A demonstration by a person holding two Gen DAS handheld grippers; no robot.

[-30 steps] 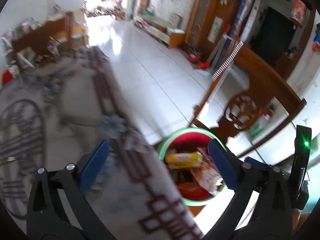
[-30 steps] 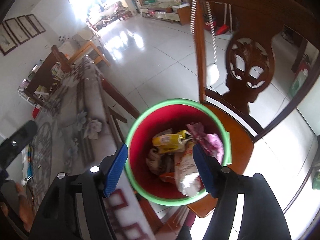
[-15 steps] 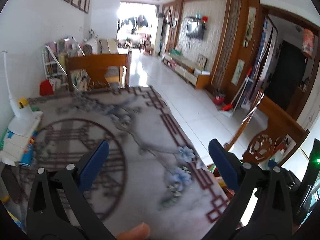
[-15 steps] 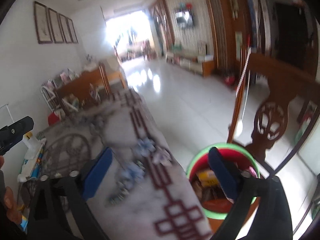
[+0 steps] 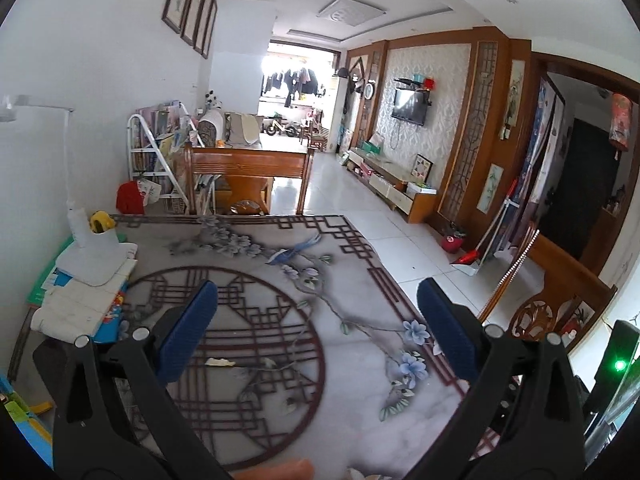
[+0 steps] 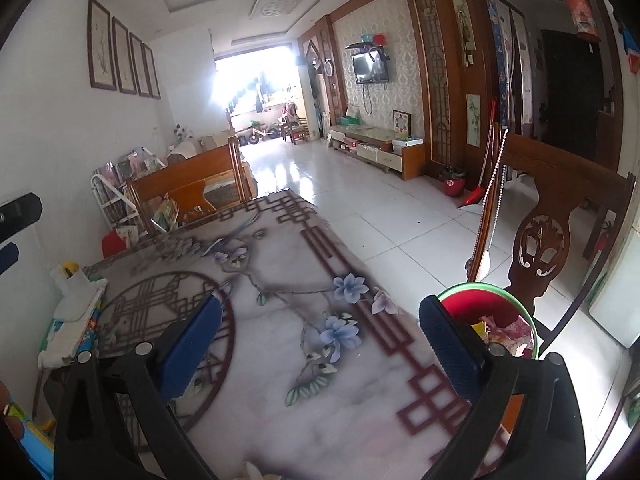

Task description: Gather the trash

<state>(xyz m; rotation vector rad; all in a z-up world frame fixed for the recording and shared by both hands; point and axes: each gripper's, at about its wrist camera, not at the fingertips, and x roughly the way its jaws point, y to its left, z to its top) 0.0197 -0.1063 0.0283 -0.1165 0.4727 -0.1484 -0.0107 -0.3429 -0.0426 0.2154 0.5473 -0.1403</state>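
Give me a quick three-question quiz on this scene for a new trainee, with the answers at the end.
1. True or false: the left gripper holds a piece of trash.
2. Where does the red bin with the green rim stand: A on the table, B on the chair seat, C on the floor?
3. What small scrap lies on the table between the left jaws?

Key: 1 false, both grippers are open and empty. 2 B. 3 a pale torn scrap.

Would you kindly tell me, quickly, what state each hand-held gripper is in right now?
Left hand-held gripper: open, holding nothing, over the patterned table.
Right hand-held gripper: open, holding nothing.
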